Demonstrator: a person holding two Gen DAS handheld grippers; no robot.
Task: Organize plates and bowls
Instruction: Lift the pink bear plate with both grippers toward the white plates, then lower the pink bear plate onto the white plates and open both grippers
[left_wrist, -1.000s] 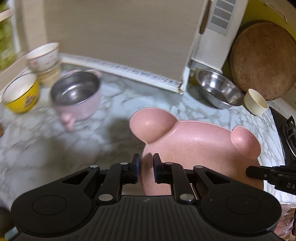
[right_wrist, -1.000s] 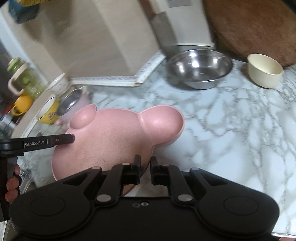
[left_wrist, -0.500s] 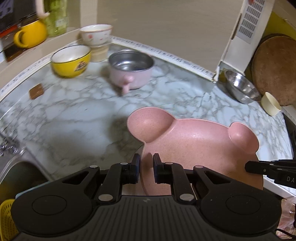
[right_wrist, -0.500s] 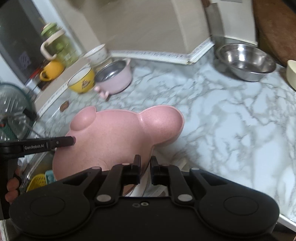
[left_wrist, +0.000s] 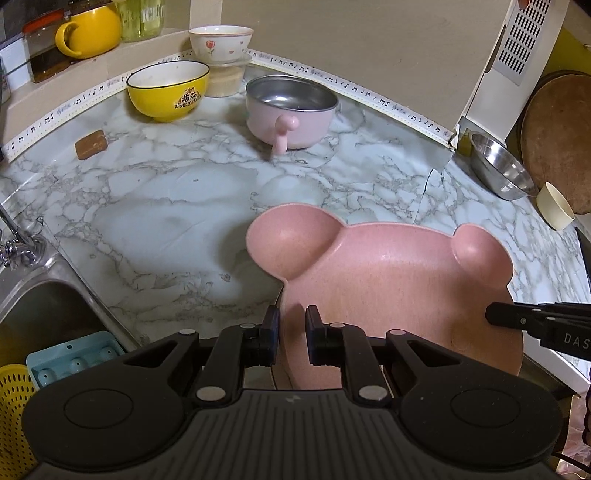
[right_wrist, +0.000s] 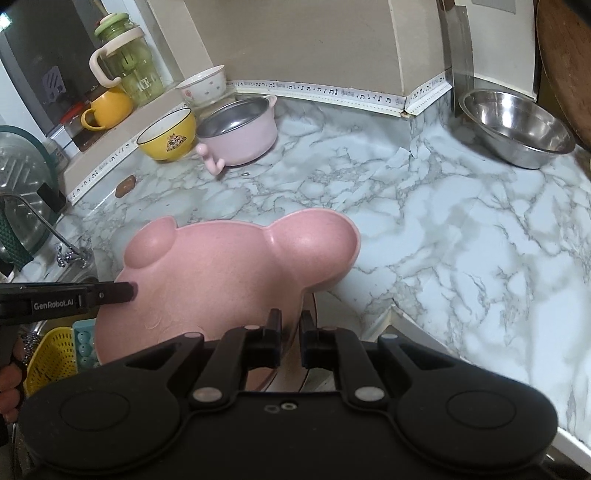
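A pink bear-shaped plate (left_wrist: 391, 280) with two round ears is held in the air over the front edge of the marble counter (left_wrist: 166, 206). My left gripper (left_wrist: 291, 325) is shut on its left rim. My right gripper (right_wrist: 290, 326) is shut on its right rim, and the plate (right_wrist: 221, 273) fills the middle of the right wrist view. Each gripper's finger shows in the other's view. At the back left stand a yellow bowl (left_wrist: 168, 90), a pink steel-lined bowl with a handle (left_wrist: 291, 110) and a white flowered bowl (left_wrist: 221, 42). A steel bowl (right_wrist: 515, 127) sits at the right.
A sink (left_wrist: 40, 306) with a tap lies at the left, holding a yellow basket (left_wrist: 14, 406) and a blue tray (left_wrist: 72, 354). A small cream cup (left_wrist: 554, 212) and a round wooden board (left_wrist: 557, 133) are at the right. A yellow mug (right_wrist: 107, 109) and green jar stand on the ledge.
Both grippers have carried the plate to the left and back toward the counter's front edge; the sink, basket and left-hand bowls have come further into view.
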